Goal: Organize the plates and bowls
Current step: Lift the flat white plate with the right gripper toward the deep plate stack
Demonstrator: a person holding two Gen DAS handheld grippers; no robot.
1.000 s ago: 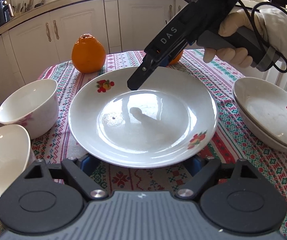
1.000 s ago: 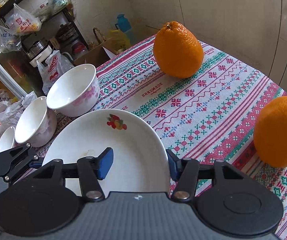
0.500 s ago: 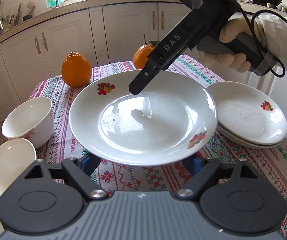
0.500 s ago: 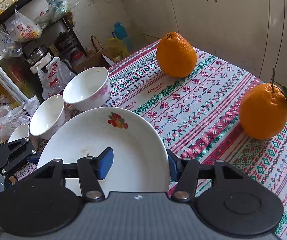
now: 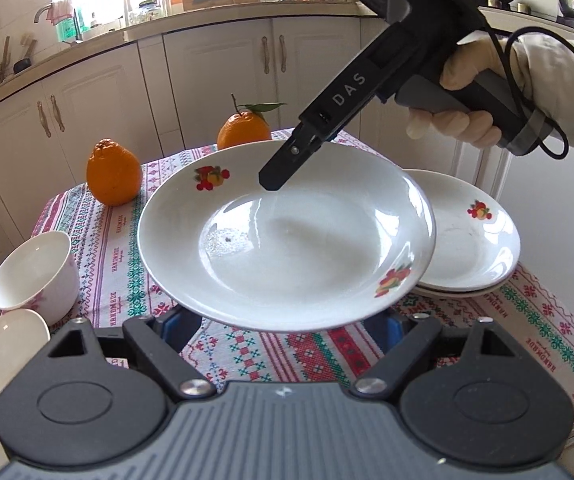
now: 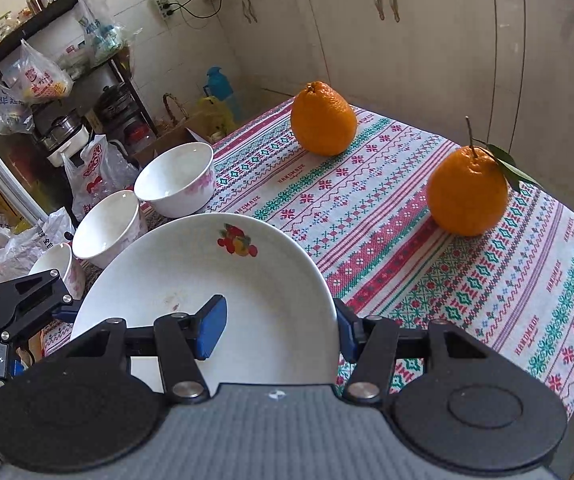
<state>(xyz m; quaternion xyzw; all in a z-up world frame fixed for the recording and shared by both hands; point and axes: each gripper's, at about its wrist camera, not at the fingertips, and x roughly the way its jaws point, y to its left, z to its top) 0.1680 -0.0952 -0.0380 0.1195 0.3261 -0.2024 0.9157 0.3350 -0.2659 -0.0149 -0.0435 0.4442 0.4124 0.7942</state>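
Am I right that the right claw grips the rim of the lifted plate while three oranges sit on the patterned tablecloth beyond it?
Not quite: only two oranges sit on the tablecloth, as the right wrist view shows. The right claw does grip the lifted plate at its rim.

White plate (image 5: 287, 240) with fruit decals, lifted clear of the tablecloth, tilted, overlapping the edge of a stack of matching plates (image 5: 475, 236) at right. Three white bowls (image 6: 175, 178) with pink print sit upright, lined along left table edge.
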